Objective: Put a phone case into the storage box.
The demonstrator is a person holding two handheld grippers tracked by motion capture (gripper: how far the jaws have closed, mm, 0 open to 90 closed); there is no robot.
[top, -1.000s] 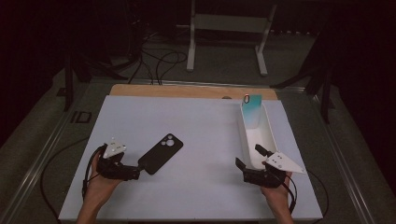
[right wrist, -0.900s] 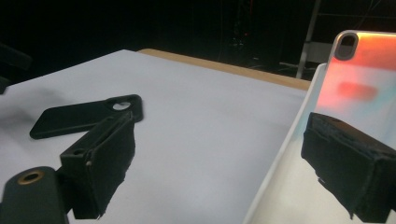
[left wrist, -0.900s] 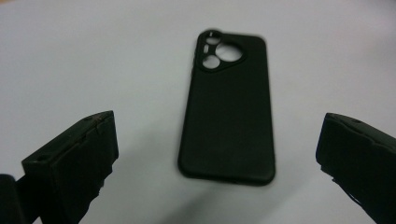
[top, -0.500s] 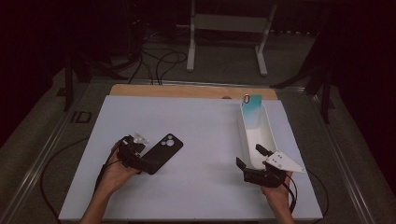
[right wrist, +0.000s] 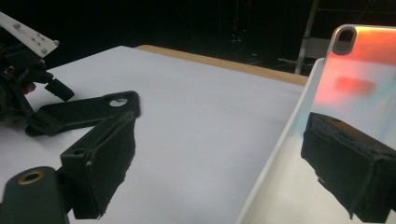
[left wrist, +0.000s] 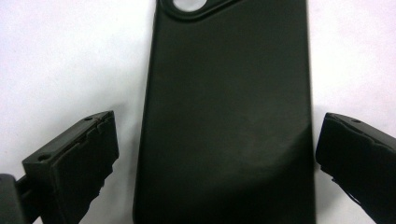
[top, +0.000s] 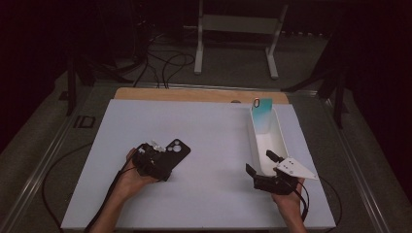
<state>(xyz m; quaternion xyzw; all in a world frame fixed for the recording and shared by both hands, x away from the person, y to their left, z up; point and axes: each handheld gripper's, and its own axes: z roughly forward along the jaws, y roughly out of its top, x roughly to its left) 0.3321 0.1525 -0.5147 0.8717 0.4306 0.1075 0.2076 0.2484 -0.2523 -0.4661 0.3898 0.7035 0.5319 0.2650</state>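
Observation:
A black phone case (top: pixel 178 148) lies back-up on the white mat, its camera hole pointing away from me. My left gripper (top: pixel 163 162) is over its near end; in the left gripper view the case (left wrist: pixel 229 93) runs up between the two jaws, which stand open with a gap on each side. My right gripper (top: pixel 261 164) is open at the near end of the long white tray (top: pixel 278 133). In the right gripper view its jaws straddle the tray's left wall (right wrist: pixel 280 154). An iridescent teal-and-orange phone (right wrist: pixel 364 79) leans upright at the tray's far end (top: pixel 261 116).
The white mat (top: pixel 209 126) covers most of the table, with a strip of wooden board (top: pixel 194 94) along its far edge. Beyond the table are a white metal stand (top: pixel 235 29) and loose cables on the dark floor. A cable trails from each gripper toward me.
My left gripper has moved right and forward from beside the black case until its jaws flank the case's near end. The right gripper and the tray have stayed put.

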